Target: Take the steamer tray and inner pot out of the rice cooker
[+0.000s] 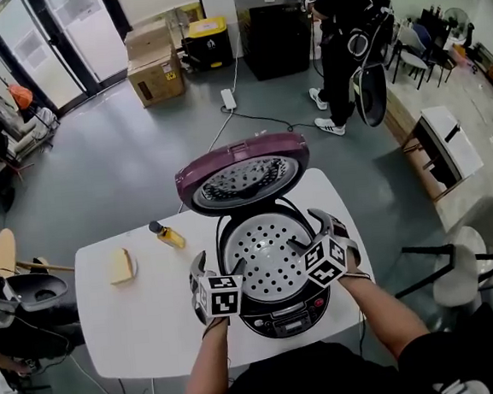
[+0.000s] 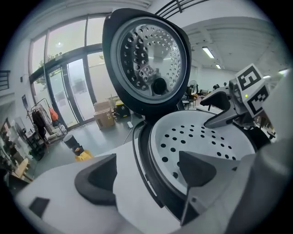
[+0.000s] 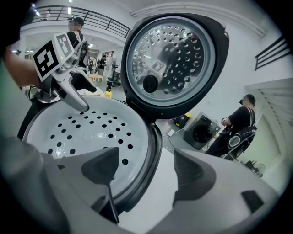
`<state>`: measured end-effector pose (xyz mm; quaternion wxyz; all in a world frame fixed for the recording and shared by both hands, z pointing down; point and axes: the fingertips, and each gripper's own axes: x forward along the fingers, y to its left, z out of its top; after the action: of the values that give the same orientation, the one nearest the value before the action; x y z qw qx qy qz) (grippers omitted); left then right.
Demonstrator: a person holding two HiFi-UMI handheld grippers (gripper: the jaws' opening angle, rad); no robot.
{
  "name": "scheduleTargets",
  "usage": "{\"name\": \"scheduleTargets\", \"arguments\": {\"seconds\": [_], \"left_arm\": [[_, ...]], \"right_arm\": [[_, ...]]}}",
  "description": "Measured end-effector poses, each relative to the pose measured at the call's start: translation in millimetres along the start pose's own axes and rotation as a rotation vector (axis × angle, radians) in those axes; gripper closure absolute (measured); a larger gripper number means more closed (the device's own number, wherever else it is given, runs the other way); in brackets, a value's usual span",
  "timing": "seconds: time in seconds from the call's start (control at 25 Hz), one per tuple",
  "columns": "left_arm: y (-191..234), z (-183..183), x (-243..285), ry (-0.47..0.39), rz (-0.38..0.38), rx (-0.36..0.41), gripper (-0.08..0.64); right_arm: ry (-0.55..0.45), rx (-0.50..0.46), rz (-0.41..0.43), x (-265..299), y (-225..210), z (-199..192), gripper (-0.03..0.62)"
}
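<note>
Head view: on the white counter [image 1: 147, 329], a rice cooker [image 1: 279, 322] with its purple lid [image 1: 243, 173] tipped up and back. Inside the open mouth, the steamer tray [image 1: 264, 255], pale and dotted with holes, seated level in the cooker. Covers whatever lies beneath, so nothing to be seen of the inner pot. At the tray's left edge, the left gripper [image 1: 217, 267]; at its right edge, the right gripper [image 1: 311, 233], each carried in a hand and angled down toward the cooker. Left of the cooker on the counter, well apart from it, a small yellow bottle [image 1: 168, 235] with a dark cap, and beyond that a yellow wedge [image 1: 122, 265]. Past the counter on the grey floor, cardboard boxes [image 1: 154, 67] and a standing person [image 1: 348, 37] in dark clothes.

Left gripper view: jaws released and apart, straddling the cooker's dark rim, one over bare counter outside, the other over the tray inside, neither pad pressing on anything. Across the tray, the right gripper low over the far side.

Right gripper view: same stance mirrored. Jaws released, the inner one above the holed tray, the outer one over the counter, the rim between them with a gap on both sides. Grasps nothing
</note>
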<state>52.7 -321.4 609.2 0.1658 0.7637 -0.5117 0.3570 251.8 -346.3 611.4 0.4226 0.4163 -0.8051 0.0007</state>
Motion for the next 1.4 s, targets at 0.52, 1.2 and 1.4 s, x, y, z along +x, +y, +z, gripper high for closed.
{"name": "scheduleTargets", "arguments": {"seconds": [0.52, 1.2, 1.4], "left_arm": [[-13, 4, 4, 0.008, -0.007, 0.070, 0.291], [-8, 7, 0, 0.009, 0.067, 0.174, 0.410], [-11, 11, -2, -0.013, 0.069, 0.200, 0.428]], "right_arm": [[-0.002, 0.003, 0.025, 0, 3, -2, 0.413], [-0.026, 0.003, -0.005, -6, 6, 6, 0.483], [-0.031, 0.006, -0.018, -7, 6, 8, 0.488]]}}
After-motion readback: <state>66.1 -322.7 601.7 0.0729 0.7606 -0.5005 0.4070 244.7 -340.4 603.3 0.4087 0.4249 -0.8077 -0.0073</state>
